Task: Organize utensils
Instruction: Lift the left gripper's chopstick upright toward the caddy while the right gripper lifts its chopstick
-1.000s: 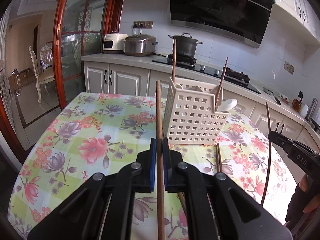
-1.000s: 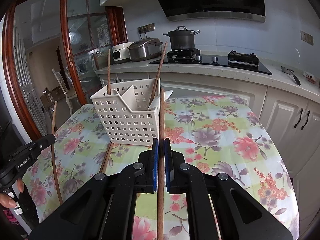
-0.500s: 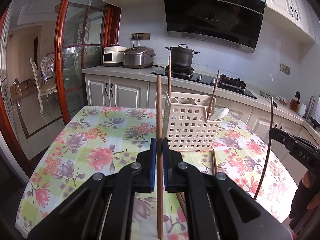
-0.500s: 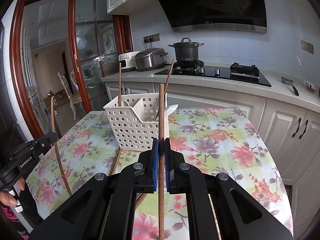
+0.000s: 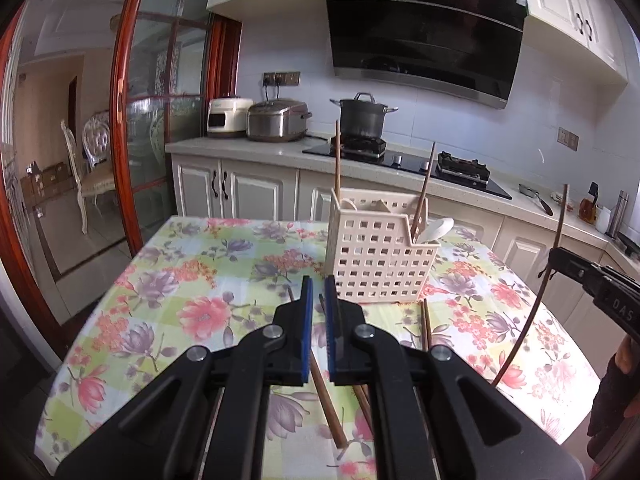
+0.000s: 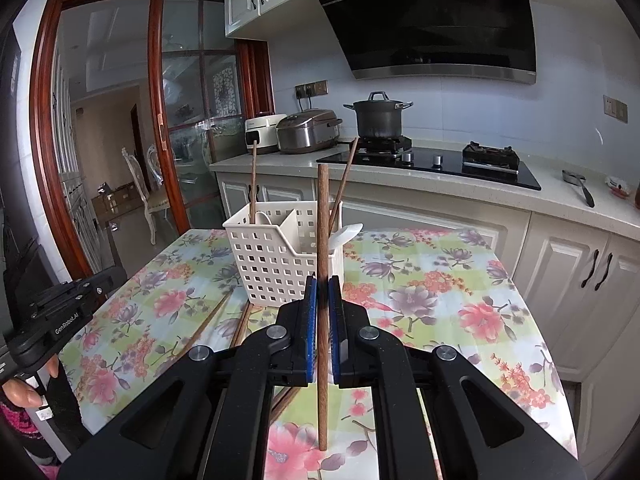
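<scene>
left gripper (image 5: 316,308): pads slightly apart with nothing between them. i read it as free, hovering over the table (image 5: 160,280) short of the basket (image 5: 380,264). through the gap i see a chopstick (image 5: 326,392) lying flat on the flowered cloth, another (image 5: 426,324) beside it nearer the basket's foot. these loose ones are what remains to sort, i judge.

basket stands upright mid-table, two chopsticks and a white spoon (image 5: 436,228) already leaning in its compartments; standing them on end keeps the handles reachable.

right gripper (image 6: 322,316): pads pinching a brown chopstick (image 6: 322,240) near its middle, stick held vertical, top end level with the basket rim, lower end hanging above the cloth. held upright, i think, so it can drop straight into a compartment. it is in front of the basket, not yet over an opening. which compartment it lines up with i cannot tell.
</scene>
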`<act>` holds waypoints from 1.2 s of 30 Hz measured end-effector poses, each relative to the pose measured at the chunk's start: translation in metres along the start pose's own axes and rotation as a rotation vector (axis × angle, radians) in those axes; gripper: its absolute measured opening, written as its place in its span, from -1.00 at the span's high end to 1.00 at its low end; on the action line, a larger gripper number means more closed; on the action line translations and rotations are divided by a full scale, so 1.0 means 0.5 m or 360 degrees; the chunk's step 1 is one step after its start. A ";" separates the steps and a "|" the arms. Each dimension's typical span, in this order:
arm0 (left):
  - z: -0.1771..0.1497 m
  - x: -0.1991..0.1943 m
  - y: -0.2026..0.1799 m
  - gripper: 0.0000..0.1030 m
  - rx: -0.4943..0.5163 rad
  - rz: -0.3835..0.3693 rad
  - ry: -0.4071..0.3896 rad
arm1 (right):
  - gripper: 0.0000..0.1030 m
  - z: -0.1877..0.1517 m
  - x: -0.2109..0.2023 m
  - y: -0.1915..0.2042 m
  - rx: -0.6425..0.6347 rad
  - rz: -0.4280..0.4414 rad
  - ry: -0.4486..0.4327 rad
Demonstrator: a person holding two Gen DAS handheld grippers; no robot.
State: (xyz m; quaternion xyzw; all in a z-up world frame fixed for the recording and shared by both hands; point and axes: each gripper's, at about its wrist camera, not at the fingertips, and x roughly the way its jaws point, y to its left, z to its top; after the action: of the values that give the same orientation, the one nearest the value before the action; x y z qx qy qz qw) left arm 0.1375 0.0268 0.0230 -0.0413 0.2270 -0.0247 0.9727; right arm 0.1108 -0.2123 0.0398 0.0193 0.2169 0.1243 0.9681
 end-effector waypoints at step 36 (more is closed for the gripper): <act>-0.047 0.369 0.027 0.88 0.0026 0.0165 0.0597 | 0.88 0.014 -0.016 -0.037 0.0099 0.0002 -0.0069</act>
State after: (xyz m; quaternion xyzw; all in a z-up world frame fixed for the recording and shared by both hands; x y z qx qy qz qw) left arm 0.2928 0.0261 -0.0802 -0.0163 0.4058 0.0164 0.9137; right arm 0.1111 -0.2323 0.0475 0.0522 0.1994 0.1175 0.9714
